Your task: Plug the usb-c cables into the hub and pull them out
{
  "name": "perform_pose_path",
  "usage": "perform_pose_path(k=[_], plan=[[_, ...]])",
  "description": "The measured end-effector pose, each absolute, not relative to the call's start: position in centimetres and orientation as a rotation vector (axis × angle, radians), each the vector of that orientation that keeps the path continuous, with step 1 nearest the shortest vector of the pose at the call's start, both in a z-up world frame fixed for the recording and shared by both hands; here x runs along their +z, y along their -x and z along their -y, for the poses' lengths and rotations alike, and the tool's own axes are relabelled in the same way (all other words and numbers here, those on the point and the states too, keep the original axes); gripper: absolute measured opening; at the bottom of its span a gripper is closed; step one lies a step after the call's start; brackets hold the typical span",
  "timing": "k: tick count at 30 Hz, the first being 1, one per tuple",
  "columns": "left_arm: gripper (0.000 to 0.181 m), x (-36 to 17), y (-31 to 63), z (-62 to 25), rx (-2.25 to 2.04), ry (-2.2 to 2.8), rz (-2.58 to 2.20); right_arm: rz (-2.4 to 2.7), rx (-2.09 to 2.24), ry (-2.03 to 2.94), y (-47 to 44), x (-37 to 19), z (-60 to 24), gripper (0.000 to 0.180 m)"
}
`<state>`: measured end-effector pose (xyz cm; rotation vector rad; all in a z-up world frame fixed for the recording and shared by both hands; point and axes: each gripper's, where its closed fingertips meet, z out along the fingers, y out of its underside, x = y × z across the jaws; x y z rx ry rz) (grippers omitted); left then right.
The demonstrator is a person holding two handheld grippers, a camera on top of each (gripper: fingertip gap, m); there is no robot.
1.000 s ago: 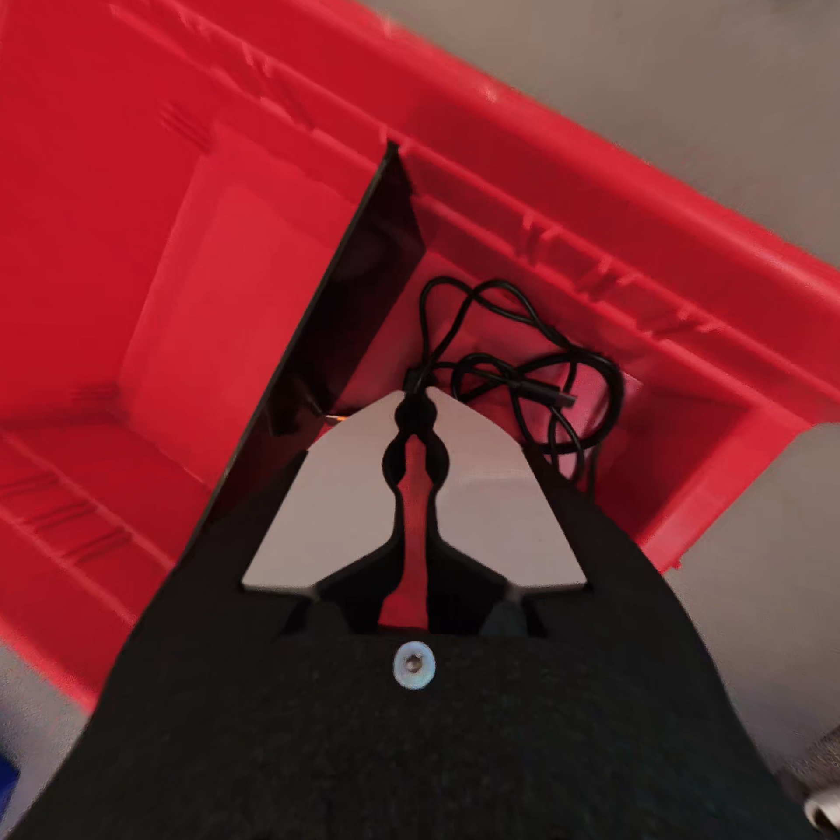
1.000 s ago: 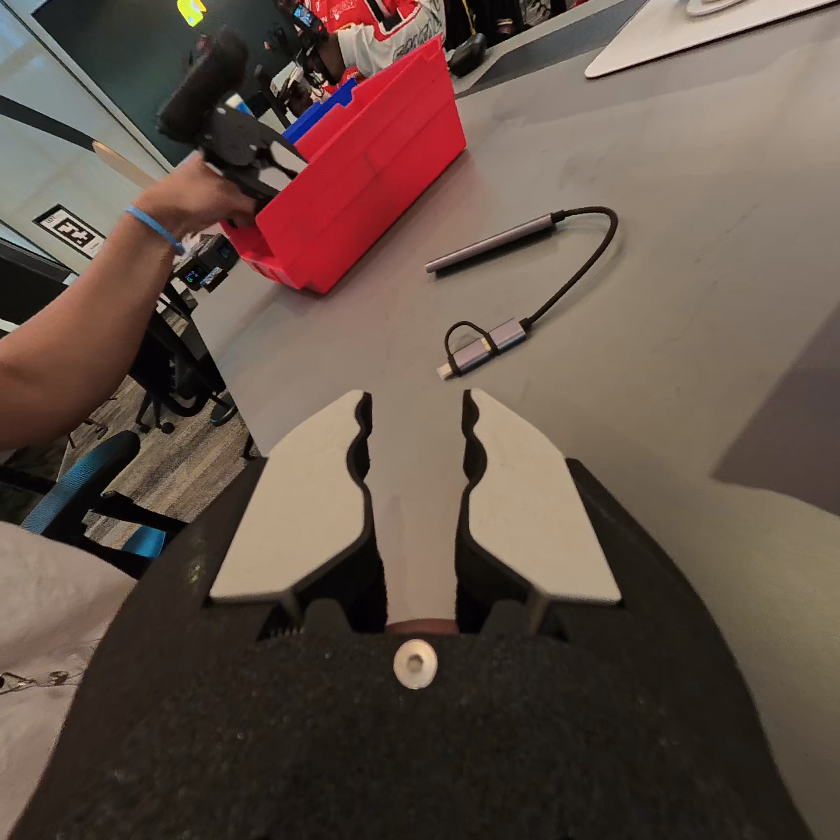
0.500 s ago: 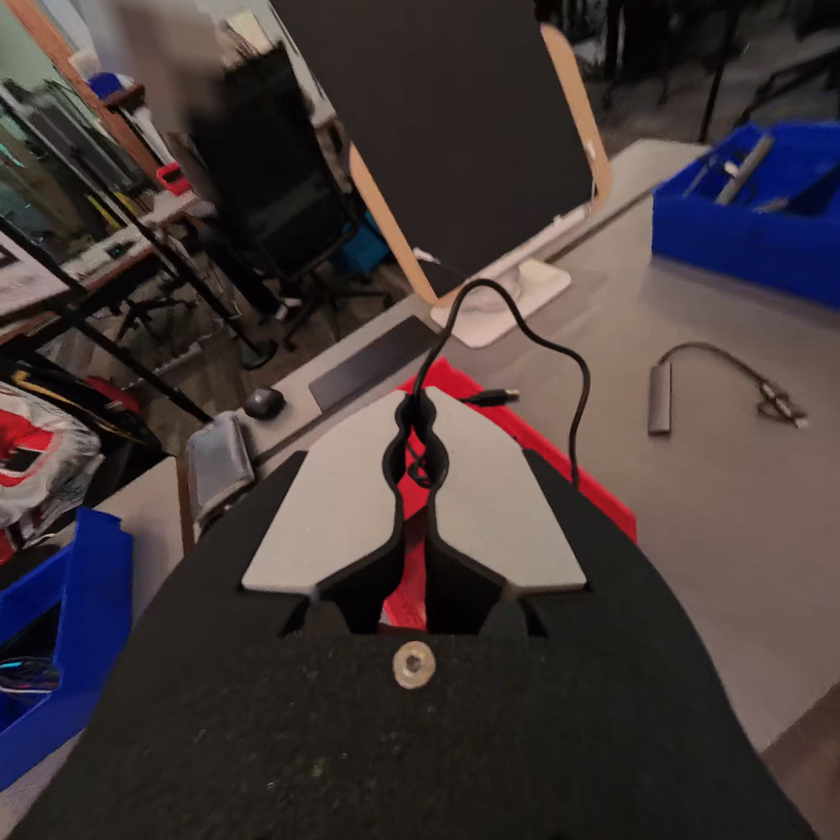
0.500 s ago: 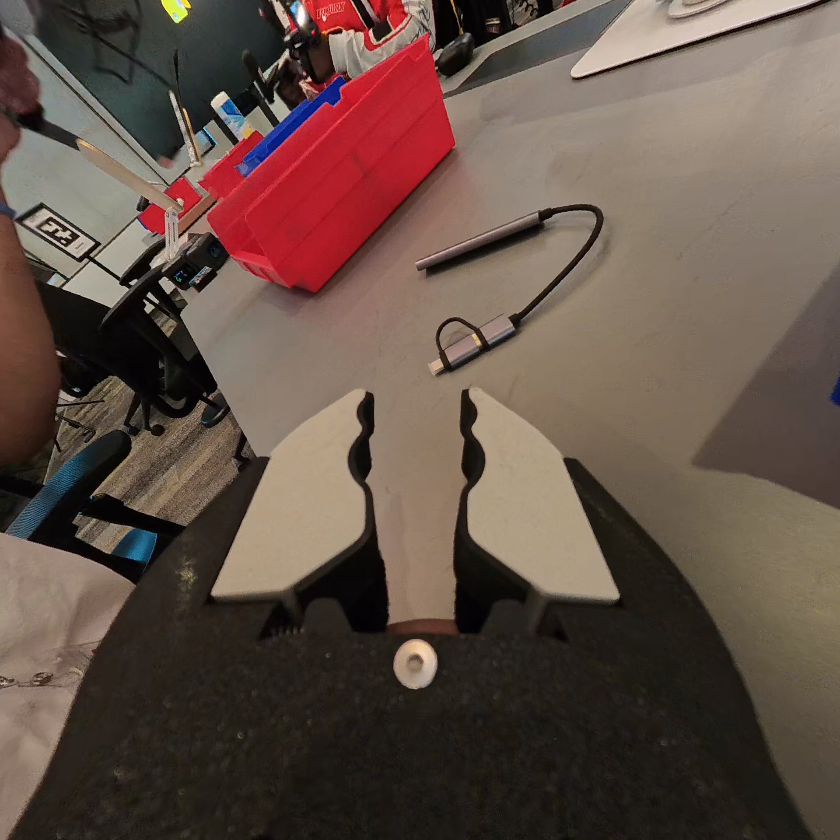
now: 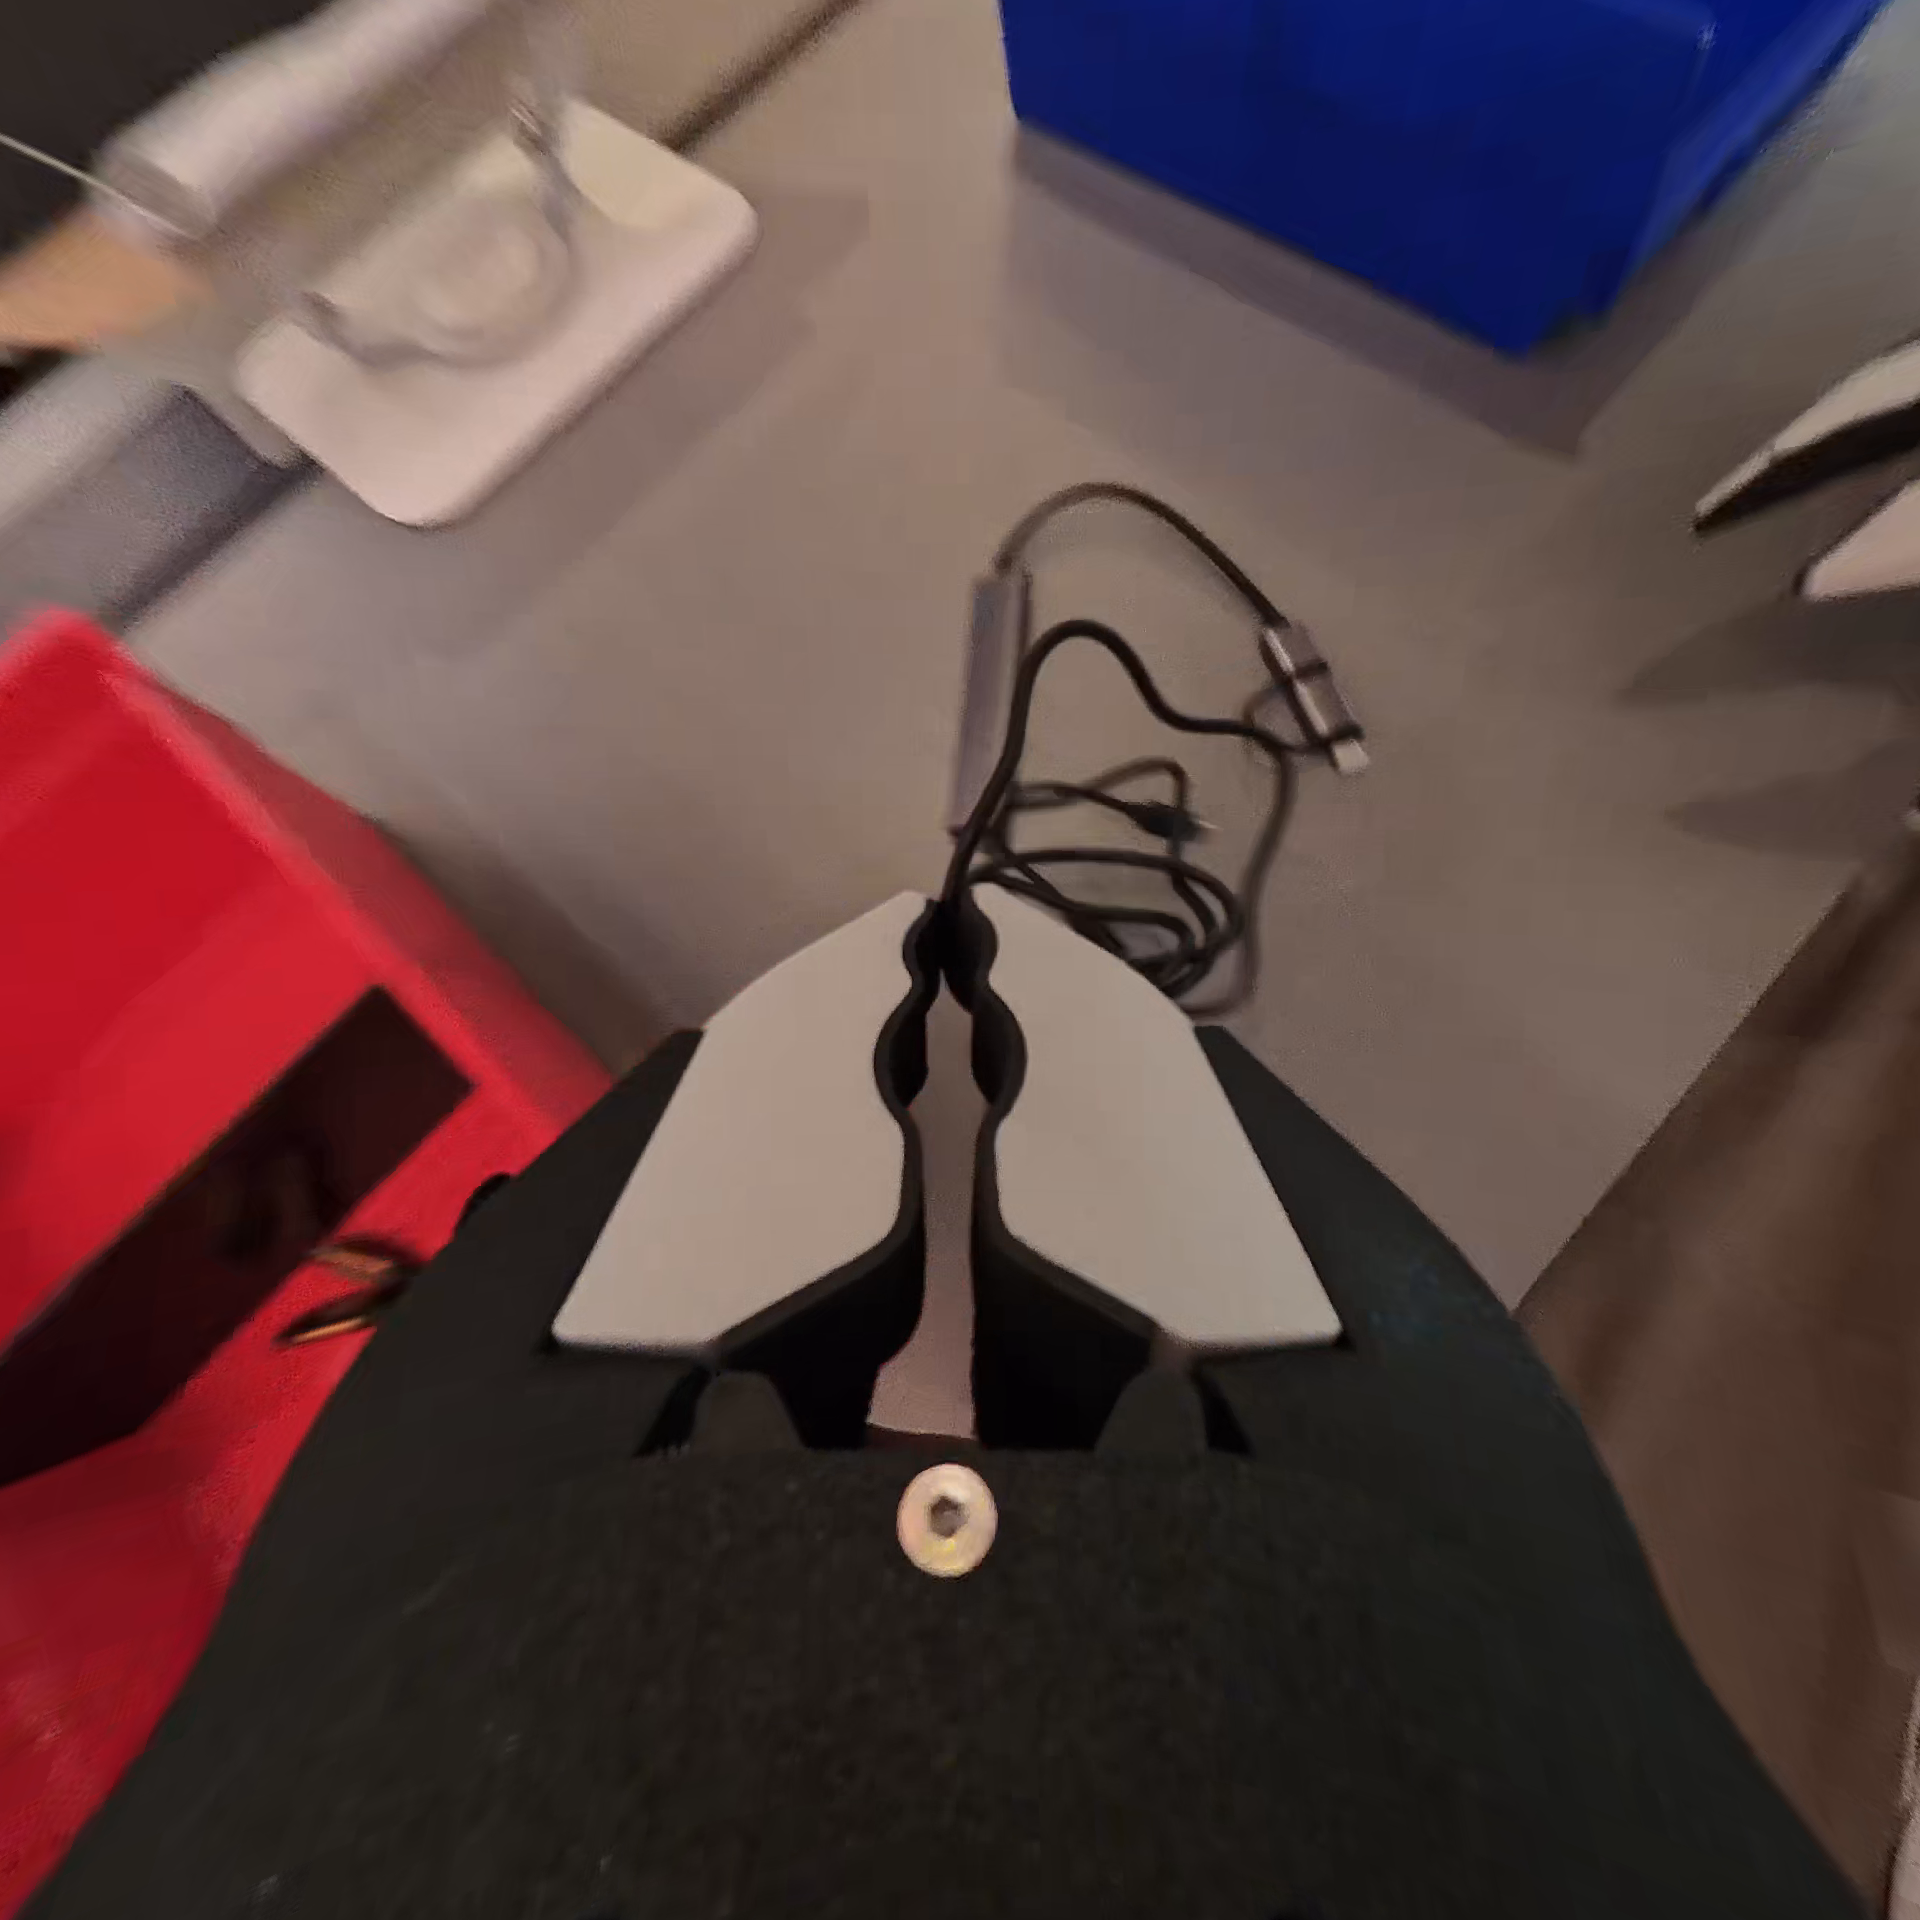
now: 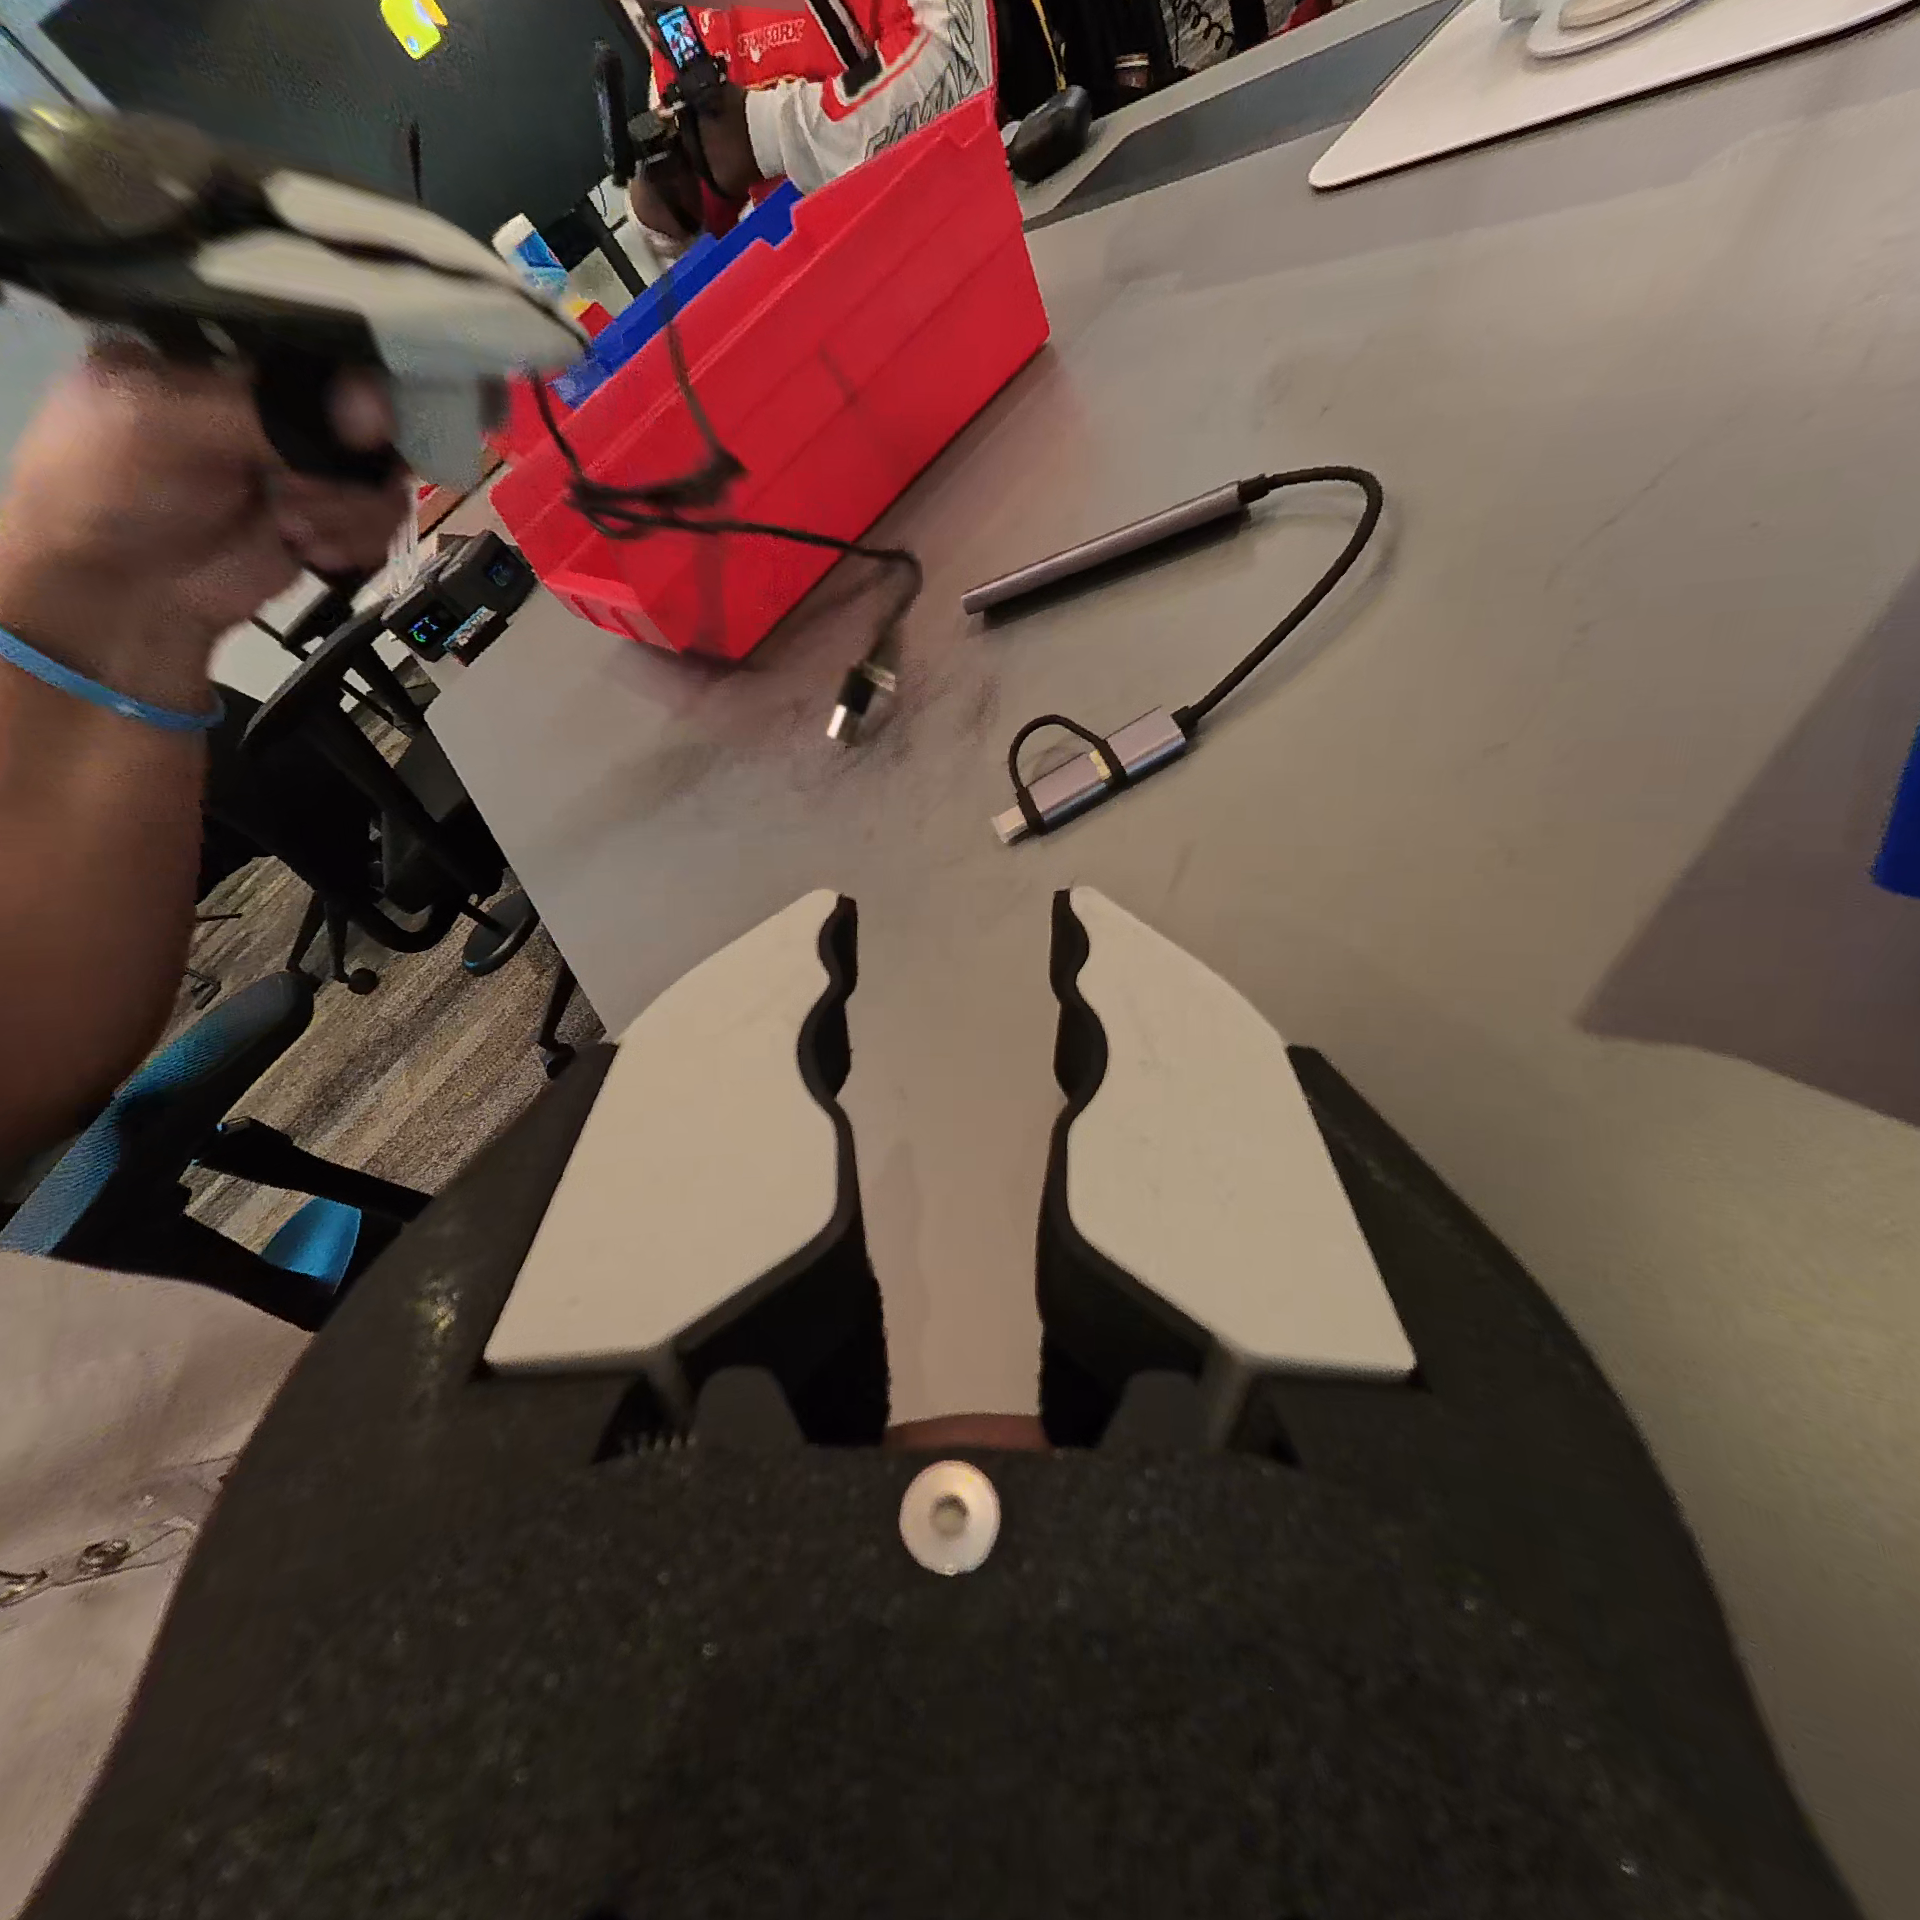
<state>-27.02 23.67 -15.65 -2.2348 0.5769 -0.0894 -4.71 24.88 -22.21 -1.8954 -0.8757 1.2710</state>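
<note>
- Grippers first: our left gripper (image 5: pixel 948 928) is clamped on a black cable (image 5: pixel 1117 665) right at the tips, and the cable hangs from it in loose loops toward the surface (image 5: pixel 675 644).
- From the right wrist view, one plug (image 6: pixel 854 707) of that cable dangles just above, or maybe touching, the surface beside the red bin (image 6: pixel 810 343); blur keeps us from telling which.
- Our right gripper (image 6: pixel 954 914) has its fingers apart and holds nothing; it hovers low over the surface, near the hub's short lead.
- Next outward is the hub (image 6: pixel 1107 545), a slim grey bar lying flat with a braided lead curling to its own connector (image 6: pixel 1091 774). We see nothing plugged into its ports.
- Further off sit a blue bin (image 5: pixel 1455 156) and a white stand base (image 5: pixel 499 332).
- Progress, as we judge it: one cable is out of the bin and close to the hub, but no plugging has begun.
- Left to do: grip the plug, steady the hub, insert, then pull out.
</note>
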Motion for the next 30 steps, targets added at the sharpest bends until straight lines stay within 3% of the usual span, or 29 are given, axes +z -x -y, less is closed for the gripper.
perform_pose_path(k=[7, 8, 13, 17, 22, 28, 30], plan=[[0.002, -23.9, 23.0, -21.8, -0.334, 2.397, -0.568, 0.899, 1.282, 1.903, 5.0, -22.5, -24.5, 0.035], [0.01, -24.1, 22.8, -21.4, -0.355, 2.4, -0.568, 0.901, 1.281, 1.905, 5.1, -22.5, -24.5, 0.035], [0.044, -18.3, 25.3, -19.9, -0.57, 2.216, -0.382, 0.904, 1.271, 1.912, 5.0, -22.7, -24.5, 0.035], [0.039, -15.1, 34.6, -20.3, -0.524, 2.145, -0.056, 0.891, 1.295, 1.927, 5.0, -22.8, -24.6, 0.035], [0.056, -21.5, 45.8, -21.4, -0.143, 2.512, 0.266, 0.91, 1.314, 1.932, 5.7, -23.0, -24.2, 0.035], [0.061, -27.6, 47.3, -24.3, -0.201, 2.676, 0.574, 0.95, 1.291, 1.936, 6.0, -23.2, -23.8, 0.035], [0.05, -27.6, 47.5, -24.9, -0.166, 2.675, 0.555, 0.949, 1.287, 1.938, 5.9, -23.3, -23.9, 0.035]])
